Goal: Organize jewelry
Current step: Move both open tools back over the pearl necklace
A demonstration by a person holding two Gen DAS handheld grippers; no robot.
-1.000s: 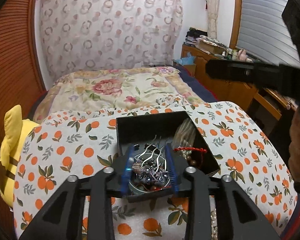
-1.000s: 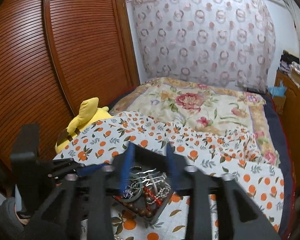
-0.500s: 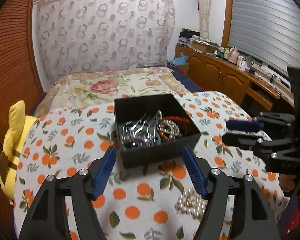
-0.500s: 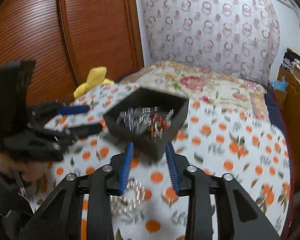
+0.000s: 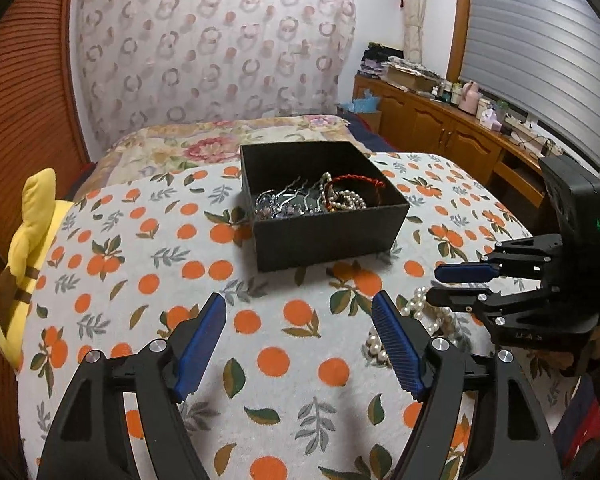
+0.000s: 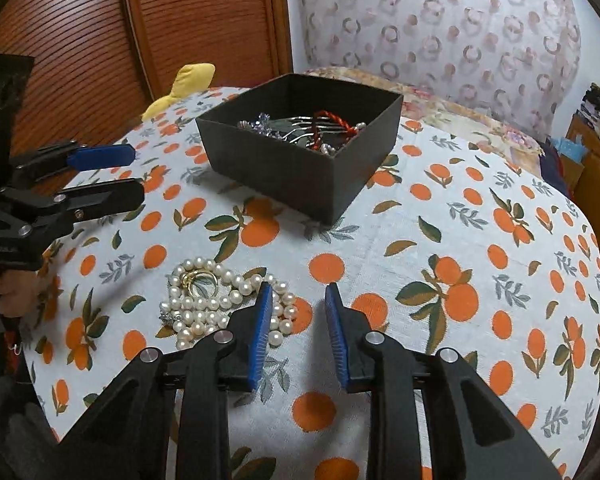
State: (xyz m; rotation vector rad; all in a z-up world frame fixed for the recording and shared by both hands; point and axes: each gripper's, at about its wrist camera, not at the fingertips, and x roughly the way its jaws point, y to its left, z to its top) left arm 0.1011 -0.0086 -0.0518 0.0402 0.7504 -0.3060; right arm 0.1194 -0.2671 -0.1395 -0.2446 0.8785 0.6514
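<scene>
Black, the open jewelry box is set far on the orange-print table; a pearl necklace is heaped near the spread, empty right gripper. The left gripper is splayed, empty.

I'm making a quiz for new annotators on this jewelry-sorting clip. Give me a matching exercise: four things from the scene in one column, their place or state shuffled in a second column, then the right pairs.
Things:
1. pearl necklace
2. red cord bracelet
3. yellow plush toy
4. left gripper

Places or states:
A. inside the black box
B. open, holding nothing
C. heaped on the orange-print cloth, outside the box
D. at the cloth's edge by the wooden sliding door

Pairs: 1-C, 2-A, 3-D, 4-B
</scene>
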